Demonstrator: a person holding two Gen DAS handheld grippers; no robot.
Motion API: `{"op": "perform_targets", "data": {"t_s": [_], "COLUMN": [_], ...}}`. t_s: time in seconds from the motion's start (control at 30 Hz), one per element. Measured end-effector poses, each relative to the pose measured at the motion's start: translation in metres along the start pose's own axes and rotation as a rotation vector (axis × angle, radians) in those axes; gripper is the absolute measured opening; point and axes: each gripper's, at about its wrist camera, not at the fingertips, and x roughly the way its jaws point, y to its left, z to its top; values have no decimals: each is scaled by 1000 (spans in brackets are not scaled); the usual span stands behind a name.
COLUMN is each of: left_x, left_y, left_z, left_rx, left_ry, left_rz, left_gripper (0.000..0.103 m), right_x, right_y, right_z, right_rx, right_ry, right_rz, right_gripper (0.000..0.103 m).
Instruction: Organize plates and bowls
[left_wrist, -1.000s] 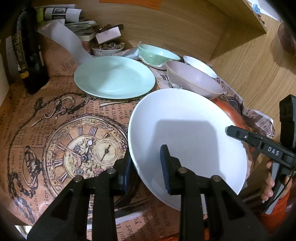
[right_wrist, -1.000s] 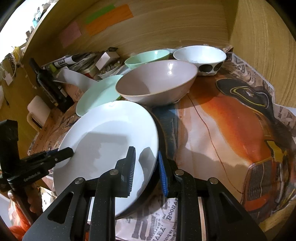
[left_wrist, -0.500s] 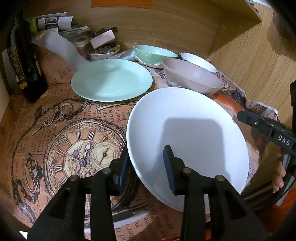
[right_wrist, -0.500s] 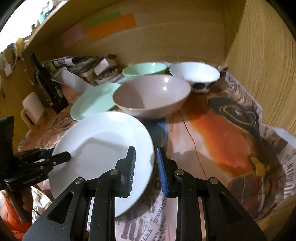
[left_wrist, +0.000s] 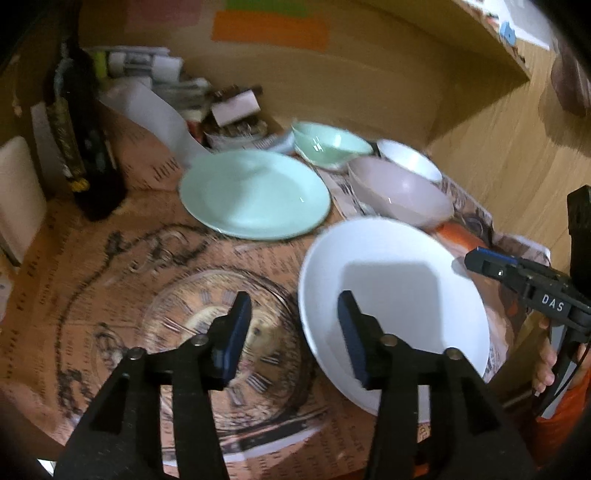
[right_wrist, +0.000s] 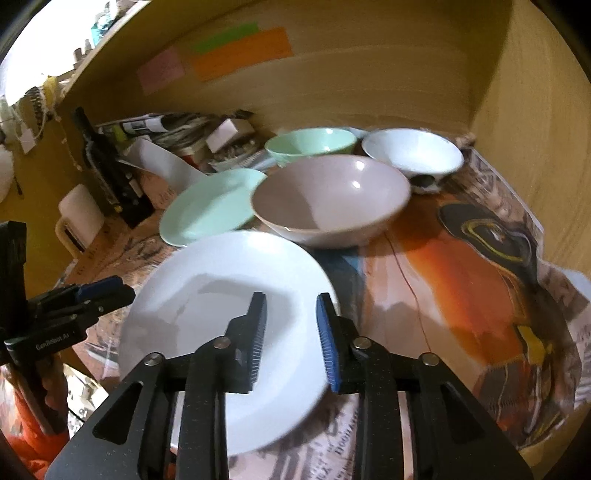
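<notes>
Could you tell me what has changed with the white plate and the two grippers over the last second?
Both hand-held grippers have let go of the white plate. The left hand-held gripper is opening and has drawn back off the plate's near-left rim; the right hand-held gripper is opening around the right rim, pads clear of it. The plate now lies on the printed paper. The mint plate and bowls have not moved.

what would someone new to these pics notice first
The big white plate up front grabs the eye, lying on a paper sheet printed with a clock face. The left gripper and right gripper flank its rim, jaws opening, pads off the plate. Behind it sit a mint plate and three bowls: pinkish, mint, white.
</notes>
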Motion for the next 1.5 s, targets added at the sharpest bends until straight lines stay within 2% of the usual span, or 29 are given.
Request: {"op": "perform_targets", "data": {"t_s": [0.07, 0.2, 0.27, 0.33, 0.6, 0.83, 0.97, 1.03, 1.13, 1.2, 1.33, 1.5], "left_x": [-9, -23, -24, -23, 4, 52, 81, 94, 111, 121, 136, 135], "left_y": [5, 18, 27, 37, 65, 82, 92, 97, 102, 103, 105, 107], "left_z": [5, 18, 25, 31, 53, 74, 84, 88, 90, 91, 91, 91], "left_rx": [-7, -21, -30, -45, -64, -65, -94, -104, -112, -104, -95, -89], "left_ry": [-35, -103, -124, -131, -95, -2, 83, 115, 153, 174, 212, 198], "left_rz": [14, 66, 94, 117, 155, 171, 125, 114, 114, 114, 76, 54], "left_gripper": [55, 65, 69, 70, 70, 69, 55, 50, 48, 43, 26, 23], "right_x": [1, 6, 9, 13, 43, 63, 74, 78, 86, 90, 100, 115], "right_y": [6, 16, 22, 28, 50, 59, 60, 60, 60, 60, 60, 57], "right_z": [7, 24, 32, 39, 62, 83, 92, 95, 100, 101, 106, 119], "right_rx": [-16, -45, -63, -84, -162, -190, -184, -188, -189, -196, -213, -218], "right_ry": [-11, -23, -32, -39, -1, 14, 41, 48, 62, 68, 89, 132], "right_rz": [17, 57, 75, 82, 108, 107, 86, 81, 83, 75, 67, 57], "right_gripper": [34, 37, 44, 46, 47, 47, 47, 47, 47, 47, 47, 47]}}
